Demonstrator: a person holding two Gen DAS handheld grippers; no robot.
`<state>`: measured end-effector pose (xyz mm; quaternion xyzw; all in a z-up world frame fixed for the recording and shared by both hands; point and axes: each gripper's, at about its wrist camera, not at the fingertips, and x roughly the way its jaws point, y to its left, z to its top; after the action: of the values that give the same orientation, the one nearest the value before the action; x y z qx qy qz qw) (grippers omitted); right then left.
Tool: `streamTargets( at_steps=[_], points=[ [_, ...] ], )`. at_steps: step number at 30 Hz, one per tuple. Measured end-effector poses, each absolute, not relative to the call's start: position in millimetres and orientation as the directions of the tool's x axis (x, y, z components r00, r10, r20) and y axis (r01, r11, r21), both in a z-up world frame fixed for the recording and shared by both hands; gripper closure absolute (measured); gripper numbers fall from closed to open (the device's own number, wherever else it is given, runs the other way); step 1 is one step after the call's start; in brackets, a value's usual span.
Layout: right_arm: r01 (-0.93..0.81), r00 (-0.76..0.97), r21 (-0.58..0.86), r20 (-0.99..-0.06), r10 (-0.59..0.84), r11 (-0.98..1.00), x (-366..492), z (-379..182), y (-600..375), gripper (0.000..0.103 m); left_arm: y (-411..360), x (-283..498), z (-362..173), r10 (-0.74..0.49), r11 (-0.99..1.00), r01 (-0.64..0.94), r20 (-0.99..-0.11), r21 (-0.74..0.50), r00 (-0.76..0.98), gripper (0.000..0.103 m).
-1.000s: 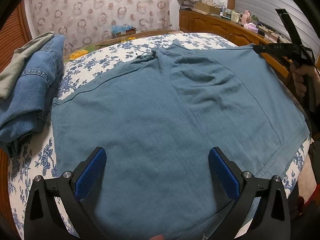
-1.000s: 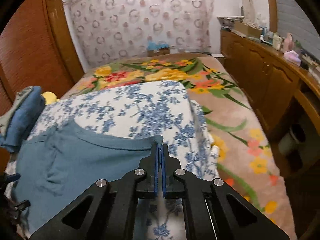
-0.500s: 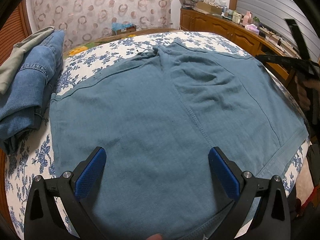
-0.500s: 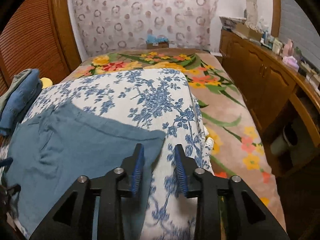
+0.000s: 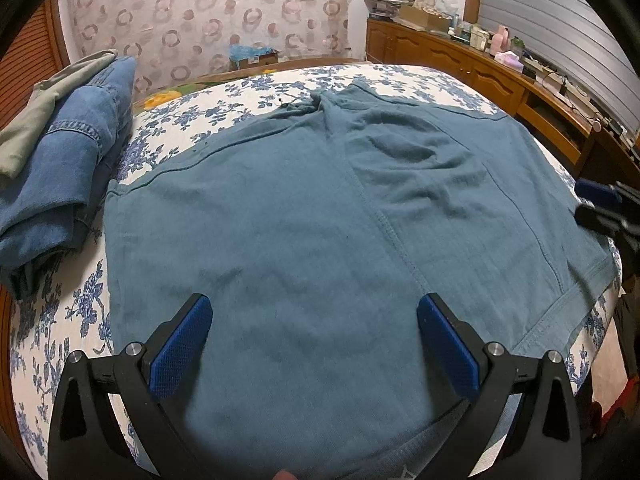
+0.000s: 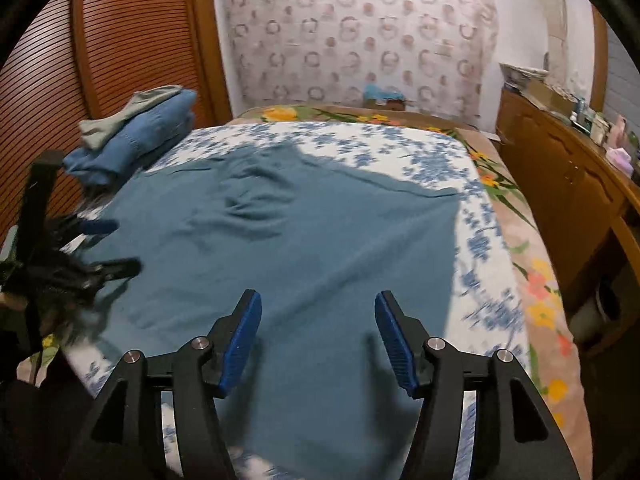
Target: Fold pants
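Observation:
Teal blue pants (image 5: 304, 216) lie spread flat on the bed with the floral sheet (image 5: 60, 320), with a few wrinkles near the far middle. They also show in the right wrist view (image 6: 288, 240). My left gripper (image 5: 312, 328) is open and empty, hovering over the pants' near edge. My right gripper (image 6: 318, 332) is open and empty over the pants' other side. The right gripper shows at the right edge of the left wrist view (image 5: 600, 204). The left gripper shows blurred at the left of the right wrist view (image 6: 100, 248).
A stack of folded blue jeans (image 5: 68, 160) with a grey-green garment (image 5: 36, 120) on top sits at the bed's left edge by the wooden slatted door (image 6: 80, 60). A wooden cabinet (image 5: 500, 76) with clutter runs along the right. A floral blanket (image 6: 540, 280) covers the bed's far side.
My right gripper opened, let go of the pants' corner and swung back to a wider view over the pants. The left gripper stayed open and shifted only slightly.

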<state>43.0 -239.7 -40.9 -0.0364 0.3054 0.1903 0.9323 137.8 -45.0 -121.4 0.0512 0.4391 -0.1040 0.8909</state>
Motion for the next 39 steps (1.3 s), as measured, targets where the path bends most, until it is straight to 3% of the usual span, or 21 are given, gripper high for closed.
streamTargets(
  at_steps=[7, 11, 16, 22, 35, 39],
  points=[
    [-0.361, 0.715, 0.044, -0.628, 0.307, 0.932, 44.1, -60.1, -232.8, 0.041, -45.1, 136.0, -120.7, -0.148, 0.969, 0.247, -0.798, 0.001, 0.584, 0.0],
    [-0.362, 0.758, -0.048, -0.597, 0.264, 0.931, 38.3, -67.7, -225.3, 0.035, -40.7, 130.5, -118.2, -0.146, 0.97, 0.242, -0.804, -0.002, 0.576, 0.0],
    [-0.348, 0.771, -0.033, -0.578, 0.266, 0.937, 39.6, -69.4, -225.8, 0.03, -16.9, 102.0, -103.2, -0.218, 0.969, 0.233, -0.749, -0.087, 0.626, 0.0],
    [-0.337, 0.782, -0.031, -0.565, 0.262, 0.941, 29.0, -76.1, -213.2, 0.029, 17.8, 71.5, -92.0, -0.169, 0.983, 0.169, -0.727, -0.074, 0.665, 0.001],
    [-0.332, 0.785, -0.029, -0.562, 0.259, 0.943, 24.5, -74.8, -213.3, 0.029, 38.9, 37.9, -106.7, -0.166, 0.985, 0.148, -0.749, -0.092, 0.641, 0.043],
    [-0.332, 0.786, -0.03, -0.561, 0.259, 0.943, 24.6, -74.8, -213.2, 0.029, 35.8, 33.5, -109.9, -0.158, 0.985, 0.153, -0.76, -0.078, 0.631, 0.049]
  ],
)
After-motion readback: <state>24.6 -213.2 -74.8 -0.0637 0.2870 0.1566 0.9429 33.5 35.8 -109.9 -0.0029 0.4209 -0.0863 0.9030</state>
